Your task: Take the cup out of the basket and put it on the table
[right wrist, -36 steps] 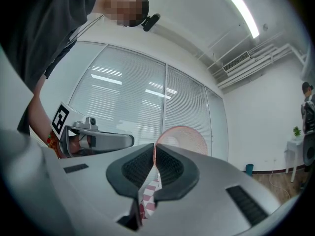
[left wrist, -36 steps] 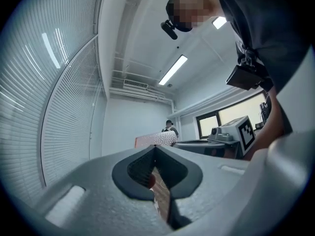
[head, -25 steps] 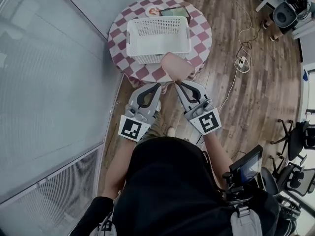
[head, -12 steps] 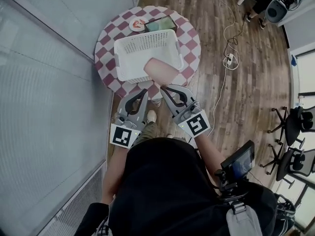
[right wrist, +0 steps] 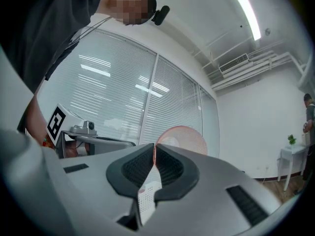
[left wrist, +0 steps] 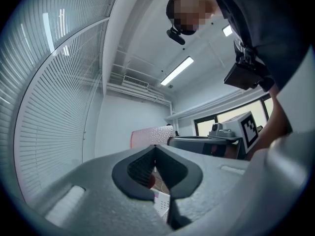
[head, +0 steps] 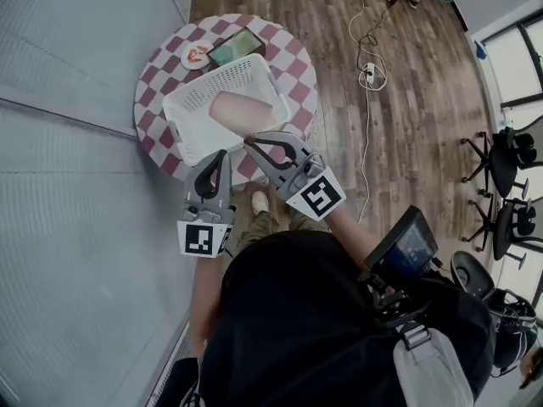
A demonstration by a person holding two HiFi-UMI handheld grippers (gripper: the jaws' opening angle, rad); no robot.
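Evidently right gripper (head: 249, 141) pinches pink cup (head: 242, 110) by its rim.

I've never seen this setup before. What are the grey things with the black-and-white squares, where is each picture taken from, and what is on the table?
There is no robot here. A person holds a pair of hand-held tongs in each hand, and the patterned cubes are part of them. The head view comes from a camera on the person's head, looking down. The other two views come from cameras riding on each pair, looking along its jaws.

Below is a round table with a checked cloth. It carries a white basket, a small dish and a dark flat object I cannot identify.

The right tongs are shut on a pink cup, which shows over the basket. The left tongs are shut and empty.
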